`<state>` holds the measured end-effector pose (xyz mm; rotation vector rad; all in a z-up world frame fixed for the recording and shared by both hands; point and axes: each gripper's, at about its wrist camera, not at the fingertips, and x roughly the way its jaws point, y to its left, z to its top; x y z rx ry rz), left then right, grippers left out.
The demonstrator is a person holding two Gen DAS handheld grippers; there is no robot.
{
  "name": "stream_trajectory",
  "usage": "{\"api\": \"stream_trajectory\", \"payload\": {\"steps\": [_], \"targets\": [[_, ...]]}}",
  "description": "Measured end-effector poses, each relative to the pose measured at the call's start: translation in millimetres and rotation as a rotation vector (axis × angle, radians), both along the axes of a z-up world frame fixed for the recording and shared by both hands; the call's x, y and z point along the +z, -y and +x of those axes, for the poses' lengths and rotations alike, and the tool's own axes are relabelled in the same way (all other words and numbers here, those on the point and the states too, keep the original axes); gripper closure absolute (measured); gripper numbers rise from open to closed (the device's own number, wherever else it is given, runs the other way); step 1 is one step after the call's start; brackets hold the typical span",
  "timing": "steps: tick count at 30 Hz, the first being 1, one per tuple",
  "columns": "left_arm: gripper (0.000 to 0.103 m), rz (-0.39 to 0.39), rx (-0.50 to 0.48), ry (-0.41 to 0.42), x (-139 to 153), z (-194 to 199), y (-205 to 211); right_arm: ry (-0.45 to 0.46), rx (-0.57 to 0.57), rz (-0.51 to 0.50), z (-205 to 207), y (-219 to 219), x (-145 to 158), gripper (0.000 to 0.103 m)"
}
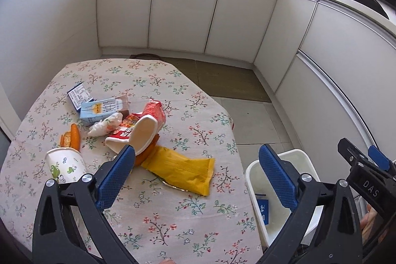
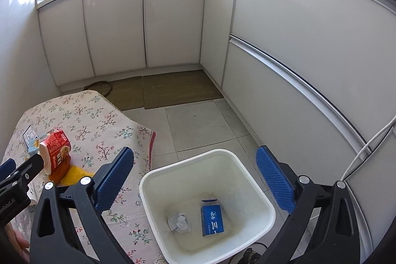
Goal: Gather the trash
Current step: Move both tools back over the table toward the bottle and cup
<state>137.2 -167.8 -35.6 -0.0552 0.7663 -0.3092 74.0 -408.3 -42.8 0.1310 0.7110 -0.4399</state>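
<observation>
The table point(image 1: 173, 227) holds the litter; the bin point(image 2: 257, 192) stands at its three o'clock. Both the left gripper point(image 1: 198, 170) and right gripper point(image 2: 195, 177) gape wide, empty. The noodle cup point(image 1: 138, 138), probably light and crushable, wants gripping across its rim.

table: one paper cup point(image 1: 66, 165) at 8 o'clock | one yellow wrapper point(image 1: 183, 168) | two cartons point(image 1: 101, 110) point(image 1: 79, 96) at 11 | one noodle cup point(image 1: 138, 133) | bin point(image 2: 247, 180): one blue box point(image 2: 212, 220), one paper wad point(image 2: 179, 222)
</observation>
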Motion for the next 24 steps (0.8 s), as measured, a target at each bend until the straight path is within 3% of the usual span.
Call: {"api": "stream_trajectory", "payload": {"steps": [24], "targets": [[0.007, 0.047, 0.238, -0.071, -14, 1, -121, -0.026, 0.276, -0.108, 44, -136, -7, 0.007]]}}
